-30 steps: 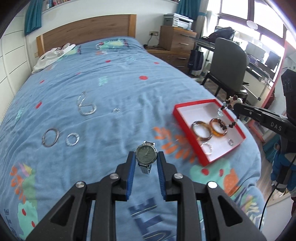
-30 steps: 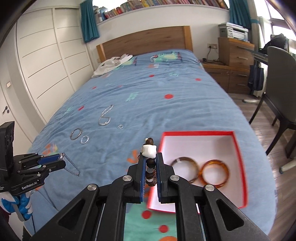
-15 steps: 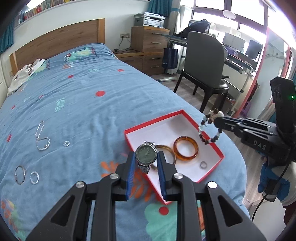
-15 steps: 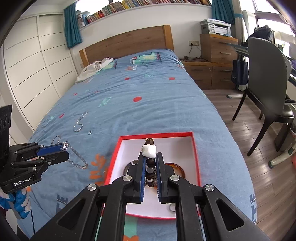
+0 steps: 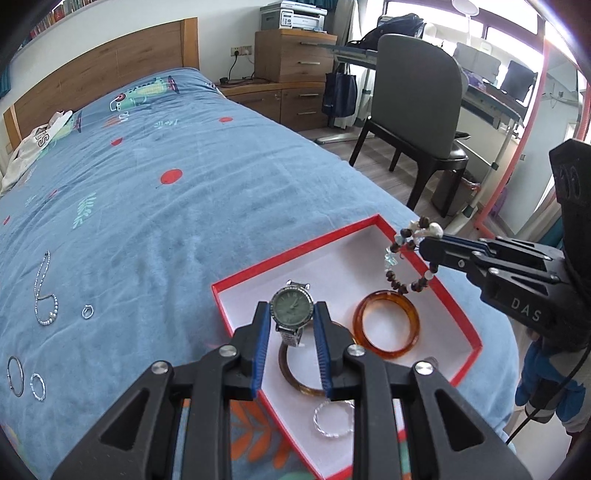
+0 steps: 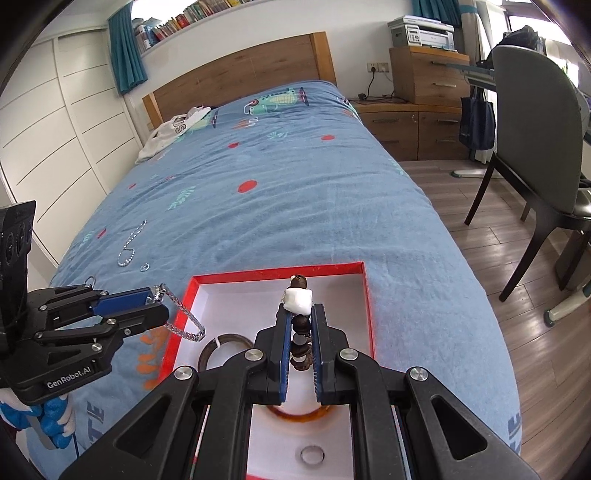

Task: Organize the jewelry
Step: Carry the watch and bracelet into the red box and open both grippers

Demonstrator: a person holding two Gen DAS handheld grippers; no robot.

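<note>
Watch [image 5: 291, 314] face (left view), small ring [image 6: 312, 454]

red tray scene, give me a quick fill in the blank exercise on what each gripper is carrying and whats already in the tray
1. The left gripper is shut on a ____.
2. The right gripper is shut on a beaded ____.
3. The two amber bangles lie inside the ____ tray.
4. The silver chain lies on the blue ____.

Missing words: watch; bracelet; red; bedspread

grey chair [image 5: 417, 110], printer [image 6: 421, 31], white garment [image 6: 173, 131]
</note>
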